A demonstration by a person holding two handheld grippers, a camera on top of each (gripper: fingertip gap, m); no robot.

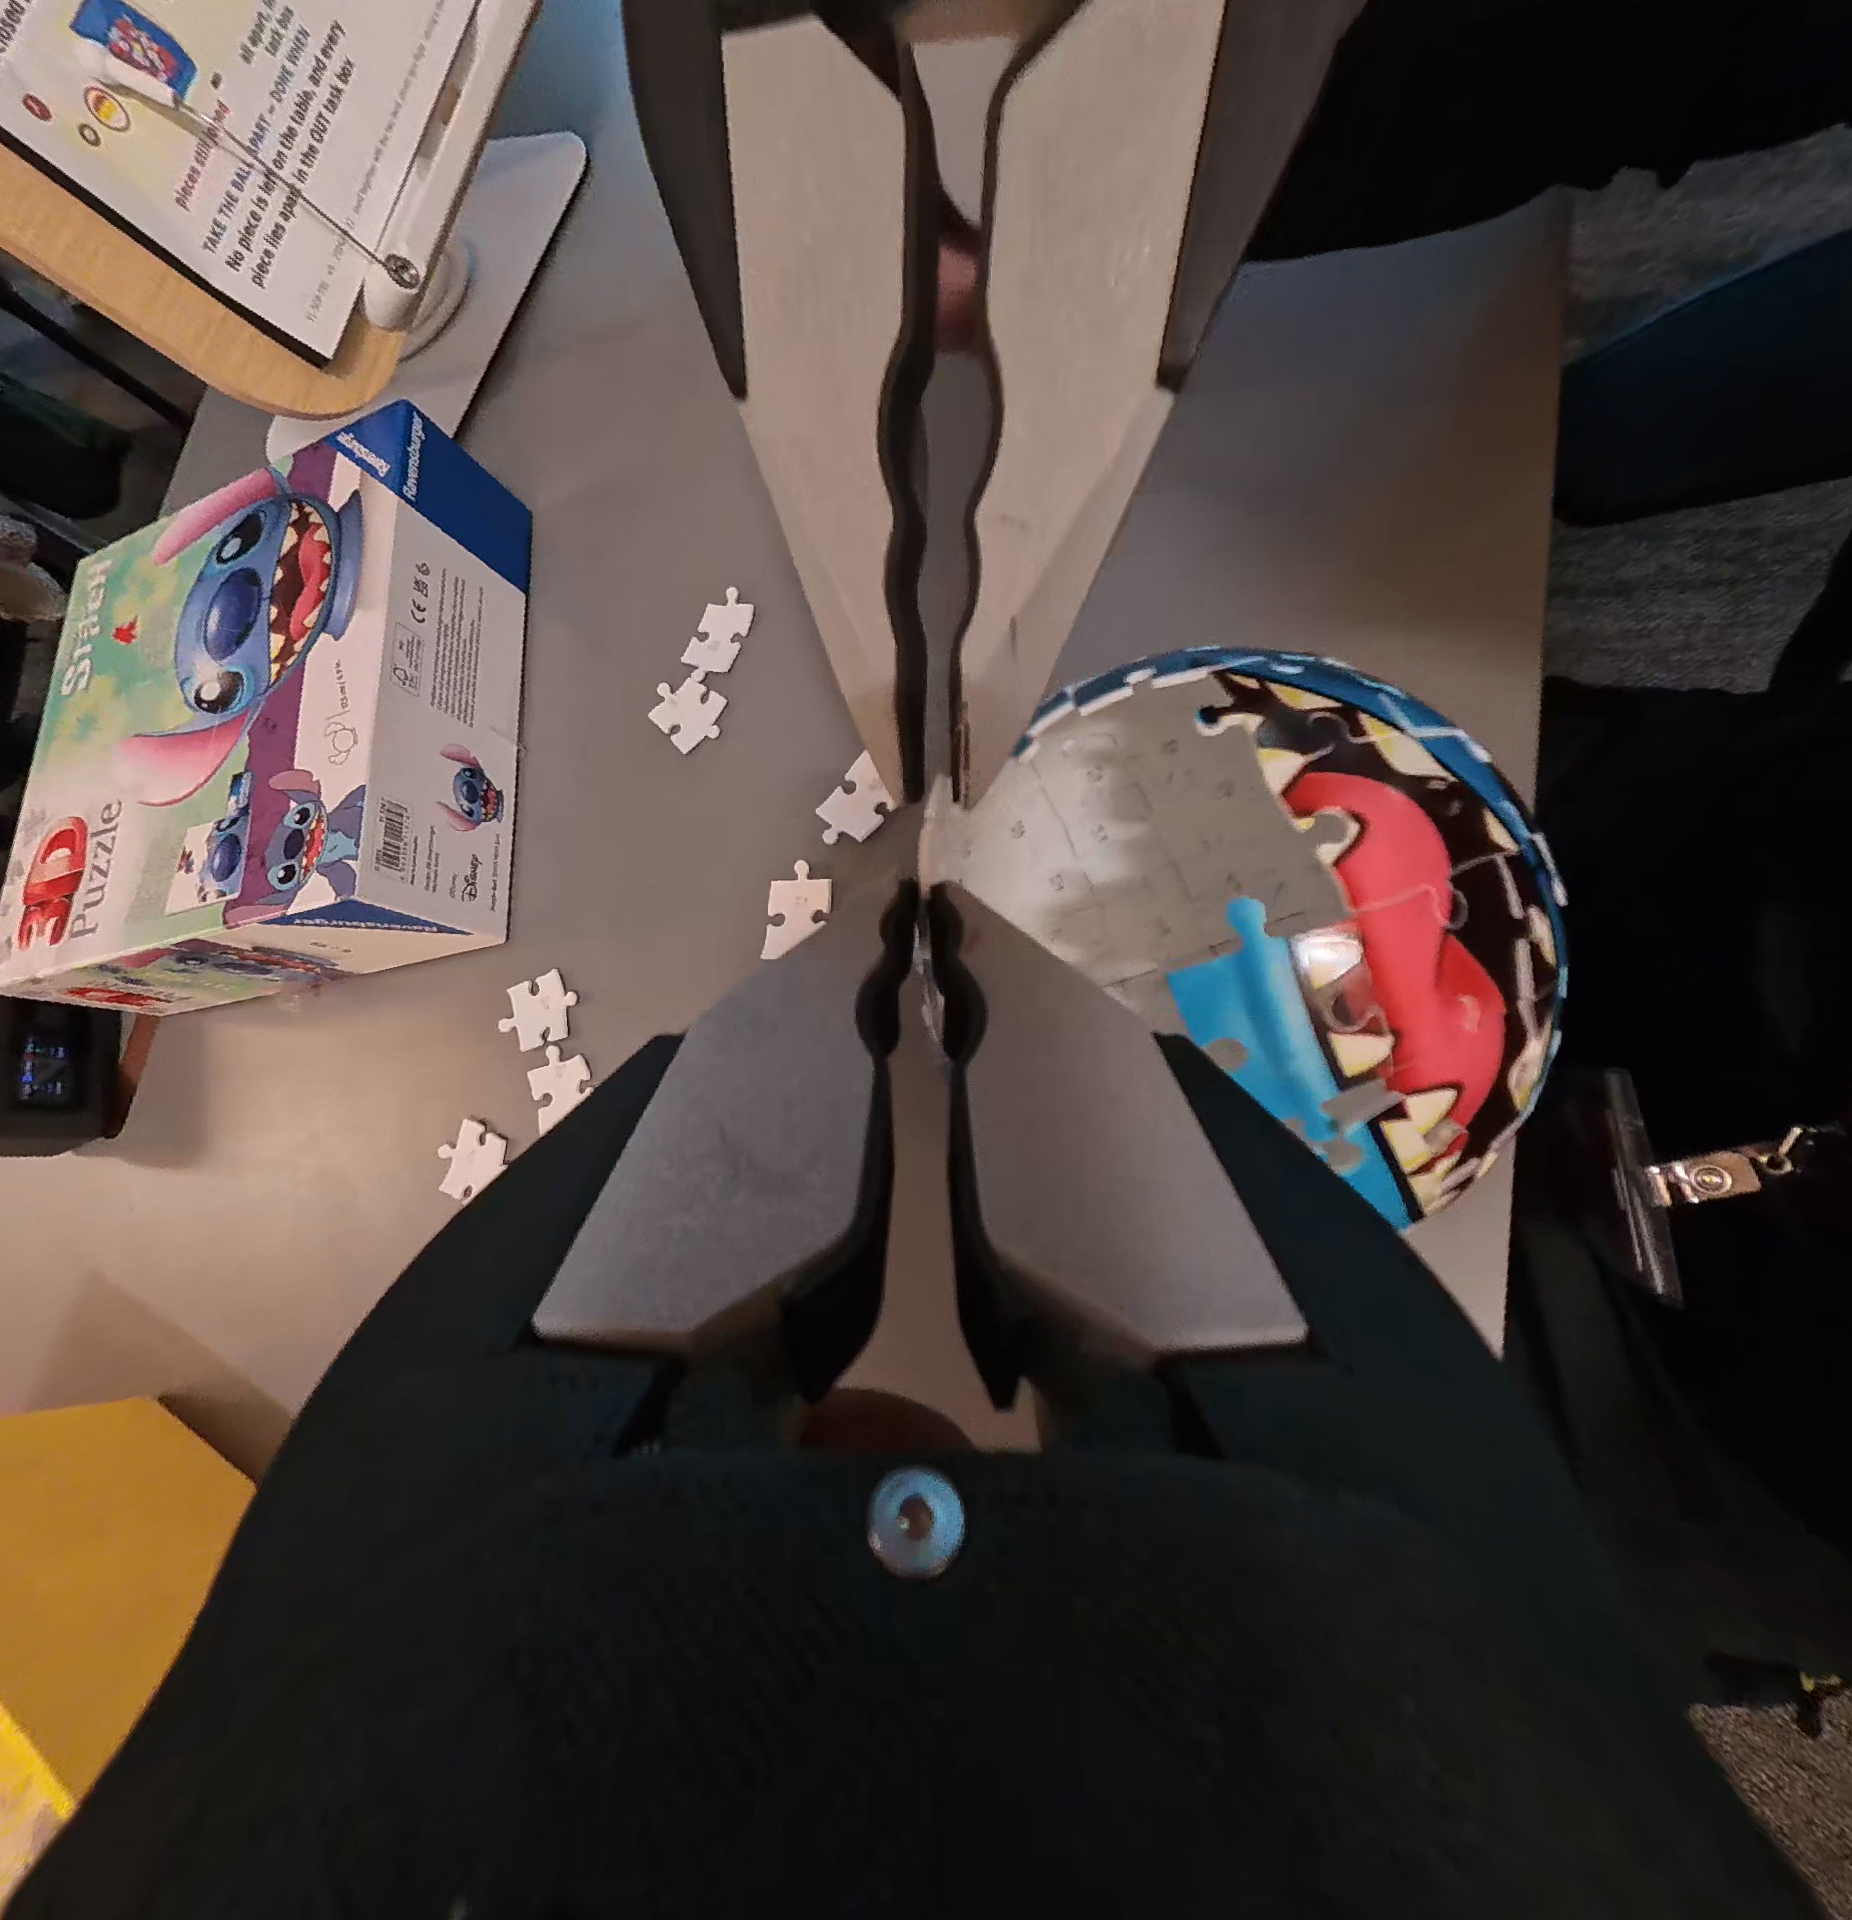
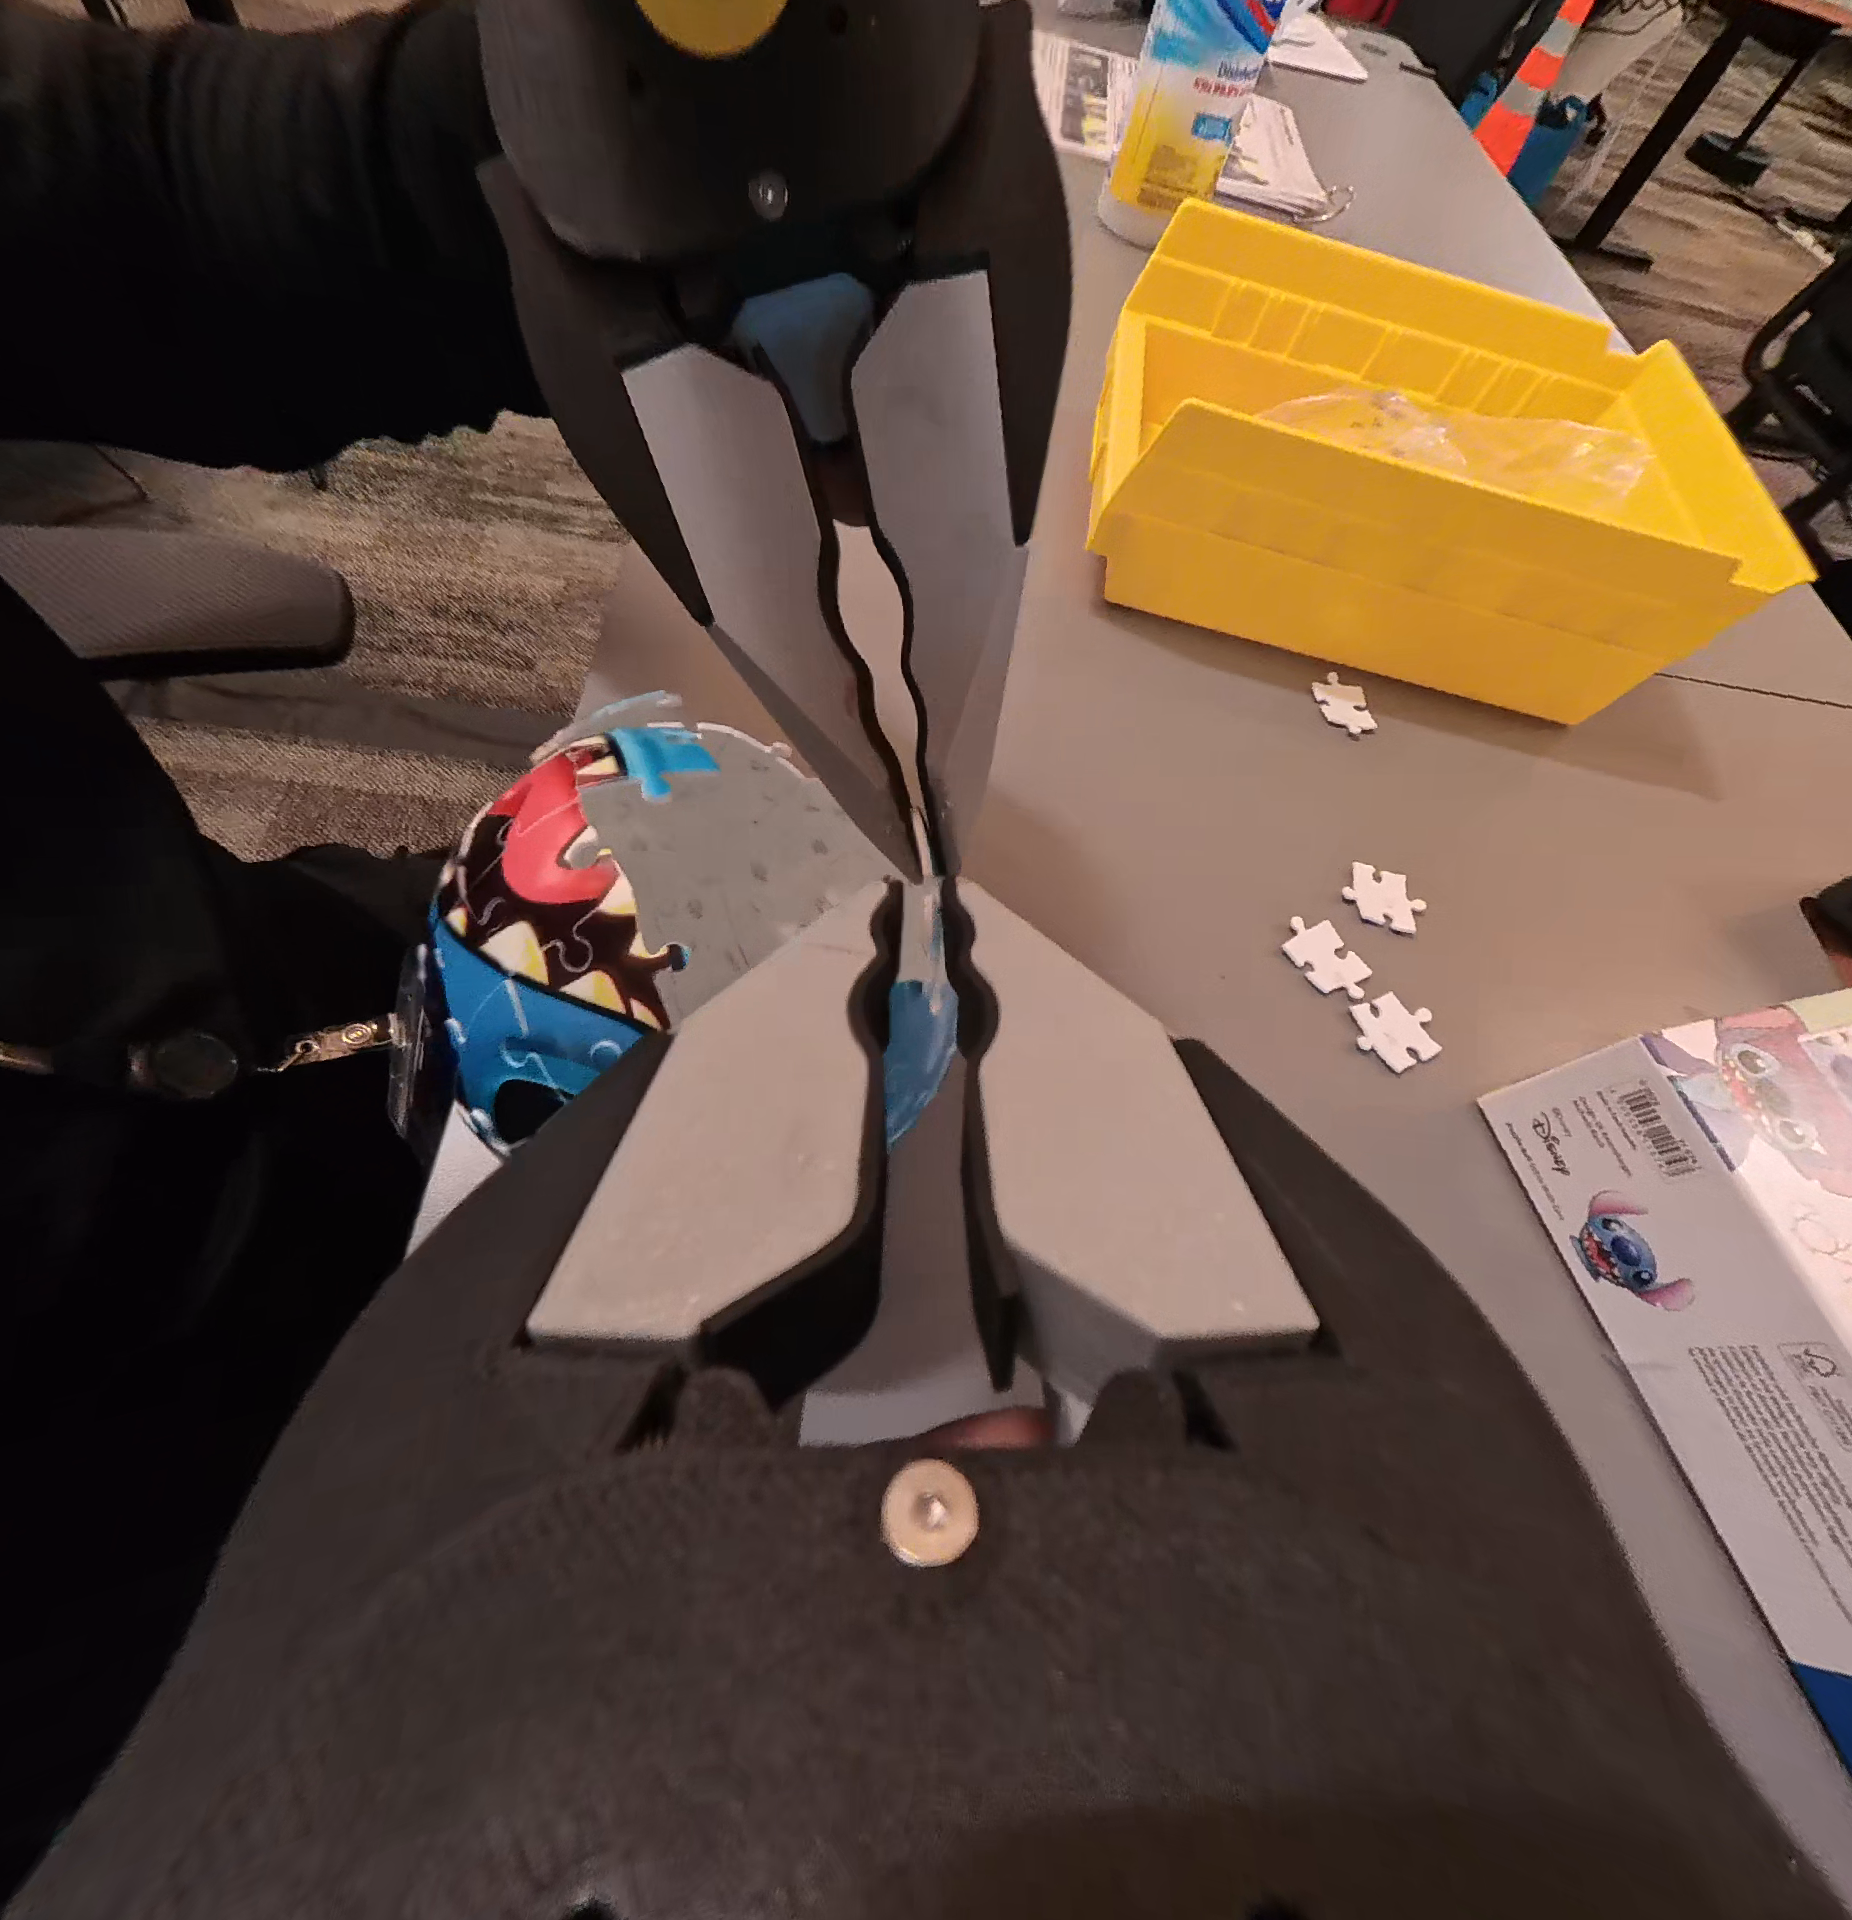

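A partly taken-apart 3D puzzle ball (image 1: 1317, 914), blue with a red mouth and a grey inside, sits at the table's near edge; it also shows in the right wrist view (image 2: 589, 935). My left gripper (image 1: 920, 899) is shut on the ball's open rim. My right gripper (image 2: 922, 904) is shut on the same rim, with a blue piece (image 2: 911, 1023) between its fingers. The two grippers meet tip to tip: the right one (image 1: 937, 784) comes in from the top of the left wrist view, the left one (image 2: 927, 857) from the top of the right wrist view.
Several loose white puzzle pieces (image 1: 688, 712) (image 2: 1327, 956) lie face down on the grey table (image 1: 641, 520). The puzzle box (image 1: 278, 727) (image 2: 1753, 1247) stands beside them. A yellow bin (image 2: 1421, 520), a wipes canister (image 2: 1182, 114) and an instruction stand (image 1: 226, 156) stand farther off. A person in dark clothes (image 2: 122, 1143) is close. My left and right fingertips are right by each other.
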